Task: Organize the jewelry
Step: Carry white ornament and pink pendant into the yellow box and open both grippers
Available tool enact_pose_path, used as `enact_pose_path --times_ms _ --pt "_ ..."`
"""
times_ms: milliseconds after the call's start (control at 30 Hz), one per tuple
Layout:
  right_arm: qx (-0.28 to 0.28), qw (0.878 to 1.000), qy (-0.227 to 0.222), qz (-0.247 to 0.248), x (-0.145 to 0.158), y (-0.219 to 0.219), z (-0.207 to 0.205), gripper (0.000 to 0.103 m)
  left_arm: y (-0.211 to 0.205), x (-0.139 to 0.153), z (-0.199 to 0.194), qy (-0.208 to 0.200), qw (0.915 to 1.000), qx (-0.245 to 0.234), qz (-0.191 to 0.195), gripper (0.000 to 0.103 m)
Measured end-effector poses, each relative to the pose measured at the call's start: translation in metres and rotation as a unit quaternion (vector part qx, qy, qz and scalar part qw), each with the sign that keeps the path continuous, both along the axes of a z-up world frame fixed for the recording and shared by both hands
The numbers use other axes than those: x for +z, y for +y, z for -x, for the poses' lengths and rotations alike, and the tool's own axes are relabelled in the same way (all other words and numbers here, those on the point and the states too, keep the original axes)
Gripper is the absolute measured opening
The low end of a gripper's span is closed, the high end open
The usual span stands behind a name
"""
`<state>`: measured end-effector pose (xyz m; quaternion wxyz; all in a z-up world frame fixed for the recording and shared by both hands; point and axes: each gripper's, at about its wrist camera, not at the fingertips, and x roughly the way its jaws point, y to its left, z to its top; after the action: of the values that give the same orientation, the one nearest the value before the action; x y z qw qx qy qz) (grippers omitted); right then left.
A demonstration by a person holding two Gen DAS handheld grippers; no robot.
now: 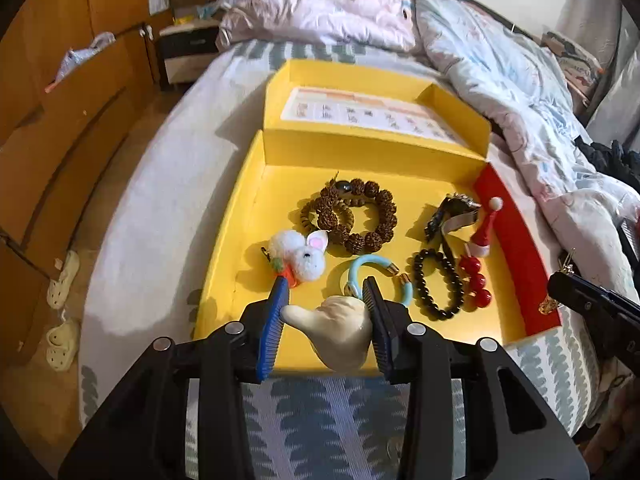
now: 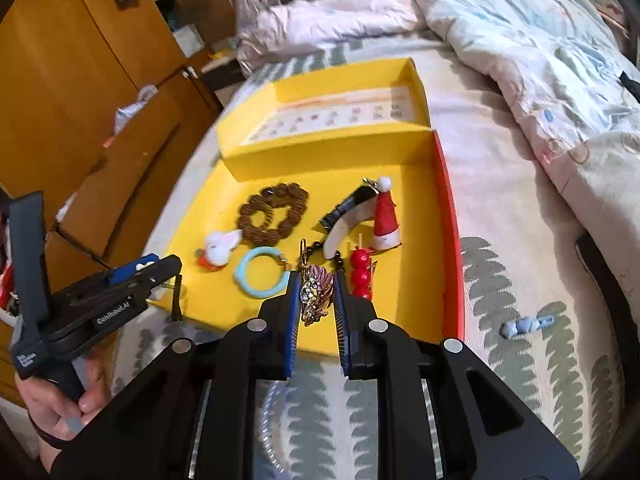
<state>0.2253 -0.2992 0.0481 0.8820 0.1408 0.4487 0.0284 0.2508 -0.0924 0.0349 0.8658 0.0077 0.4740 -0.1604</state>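
— Jaws, left gripper (image 1: pixel 326 300)?
— Pinching a cream shell-shaped piece (image 1: pixel 334 330) above the near edge of the yellow box (image 1: pixel 240 216) on the bed (image 1: pixel 152 216).
— Right gripper (image 2: pixel 316 292)?
— Pressed onto a gold and pink brooch (image 2: pixel 317 294), also over the near edge, beside the red bead string (image 2: pixel 361 276).
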Motion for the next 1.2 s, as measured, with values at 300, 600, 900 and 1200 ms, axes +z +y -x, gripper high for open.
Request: enact_pose_path --times_ms 300,600,900,1200 --pt "-0.006 0.998 0.049 0.037 -0.035 -0.008 -0.037 0.017 -0.003 -0.044 -0.036 0.064 0.9974 -0.009 -0.032 0.039" --pt "-0.01 0.995 0.081 0.06 -0.056 -0.013 -0.055 0.017 -0.01 -0.064 -0.054 0.084 0.9947 -0.025 -0.054 0.039" --pt "-0.019 0.993 0.104 0.054 -0.07 -0.019 -0.06 0.017 -0.015 -0.075 -0.055 0.094 0.9933 -0.032 -0.06 0.04" --pt "-0.023 0.993 0.093 0.064 -0.069 -0.018 -0.059 0.023 -0.014 -0.073 -0.054 0.094 0.9935 -0.029 -0.056 0.046"
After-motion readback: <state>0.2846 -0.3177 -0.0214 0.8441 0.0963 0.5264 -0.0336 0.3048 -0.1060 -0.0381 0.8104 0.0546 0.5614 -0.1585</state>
